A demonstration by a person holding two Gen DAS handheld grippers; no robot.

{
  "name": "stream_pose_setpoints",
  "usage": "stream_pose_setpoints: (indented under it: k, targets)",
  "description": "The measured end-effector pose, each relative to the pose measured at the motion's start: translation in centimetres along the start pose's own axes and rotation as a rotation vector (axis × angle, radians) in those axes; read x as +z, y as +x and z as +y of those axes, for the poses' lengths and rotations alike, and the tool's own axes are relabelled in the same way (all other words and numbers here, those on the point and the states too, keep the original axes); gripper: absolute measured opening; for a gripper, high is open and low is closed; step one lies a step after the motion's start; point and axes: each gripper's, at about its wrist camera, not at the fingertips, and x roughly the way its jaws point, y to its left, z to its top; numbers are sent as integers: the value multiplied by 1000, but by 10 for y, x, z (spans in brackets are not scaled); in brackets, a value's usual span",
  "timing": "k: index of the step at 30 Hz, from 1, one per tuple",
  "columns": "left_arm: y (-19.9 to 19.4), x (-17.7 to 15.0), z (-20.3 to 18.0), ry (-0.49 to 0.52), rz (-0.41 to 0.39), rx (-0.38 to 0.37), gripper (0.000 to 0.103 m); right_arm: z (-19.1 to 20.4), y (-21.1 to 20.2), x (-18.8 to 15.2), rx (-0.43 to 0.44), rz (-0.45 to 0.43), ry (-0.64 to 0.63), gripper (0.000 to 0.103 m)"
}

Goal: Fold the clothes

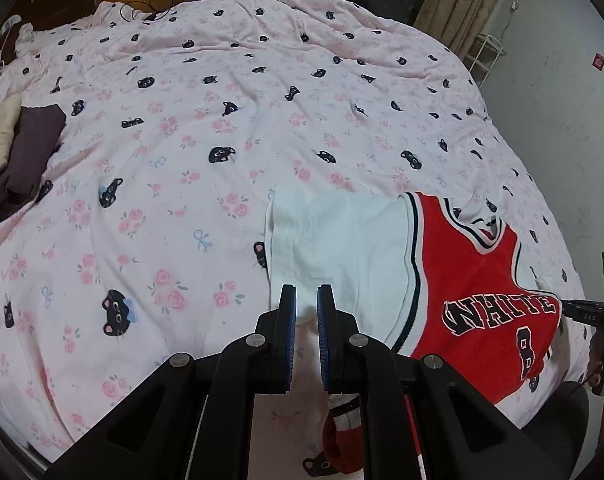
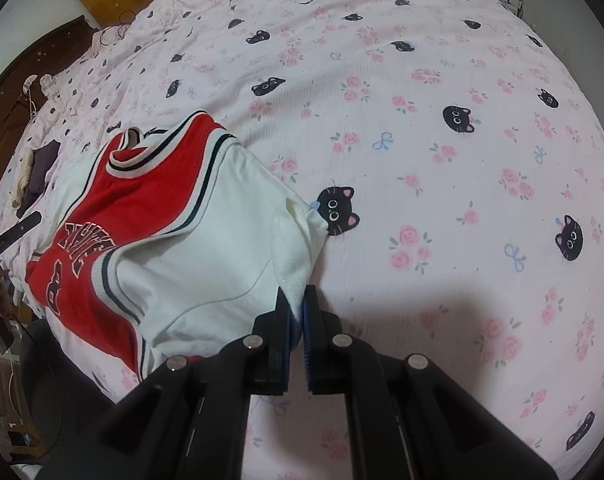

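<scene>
One shirt (image 2: 205, 216), red and white, on the pink cat-print bedspread (image 2: 422, 140) | long axis runs from collar at the far end to hem nearest both wrist views | writing: "WHITE", number probably 8 | left gripper (image 1: 306, 292) clenched on white hem | right gripper (image 2: 297, 294) clenched on white sleeve edge

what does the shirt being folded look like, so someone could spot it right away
On the pink cat-and-rose bedspread, near its front edge, lies the shirt. It alone is red with white sleeves, striped trim, "WHITE" and an 8; the clothes pile is plain dark and cream.
</scene>
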Motion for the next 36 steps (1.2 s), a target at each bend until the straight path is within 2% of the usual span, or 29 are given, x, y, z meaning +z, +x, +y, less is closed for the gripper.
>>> stream_pose_setpoints:
  k: [1, 2, 3, 4, 5, 6, 10, 14, 17, 20, 23, 27, 31, 36]
  targets:
    - [-2, 0, -1, 4, -8, -9, 10, 1, 0, 0, -10, -1, -5, 10]
    - [-4, 3, -3, 17, -18, -12, 15, 1, -2, 1, -28, -2, -17, 19]
    - [-7, 7, -5, 35, -30, -12, 27, 2, -5, 1, -55, -7, -33, 33]
    - [-9, 11, -8, 54, -42, -13, 35, 3, -8, 2, -80, -15, -48, 41]
    - [-11, 15, -10, 73, -54, -13, 50, 2, -13, 3, -100, -28, -60, 56]
    - [-12, 21, -14, 95, -59, -17, 56, 2, -18, 5, -111, -40, -71, 59]
    - [-2, 48, -33, 213, -39, -48, 57, -1, -38, 22, -98, -76, -112, 59]
    - [36, 73, -69, 393, 65, -100, 57, 15, -36, 48, -38, -67, -194, 59]
    - [65, 79, -95, 492, 158, -138, 57, 32, -24, 61, 5, -51, -256, 59]
    - [90, 81, -110, 574, 218, -126, 57, 45, -6, 75, 42, -28, -310, 58]
    - [108, 82, -111, 620, 267, -119, 57, 50, 16, 87, 56, 8, -332, 58]
    - [120, 80, -113, 651, 322, -175, 57, 51, 38, 95, 82, 48, -345, 58]
    - [128, 75, -120, 680, 343, -176, 57, 50, 55, 99, 101, 85, -342, 57]
    - [136, 80, -121, 672, 324, -163, 57, 53, 64, 100, 118, 98, -336, 48]
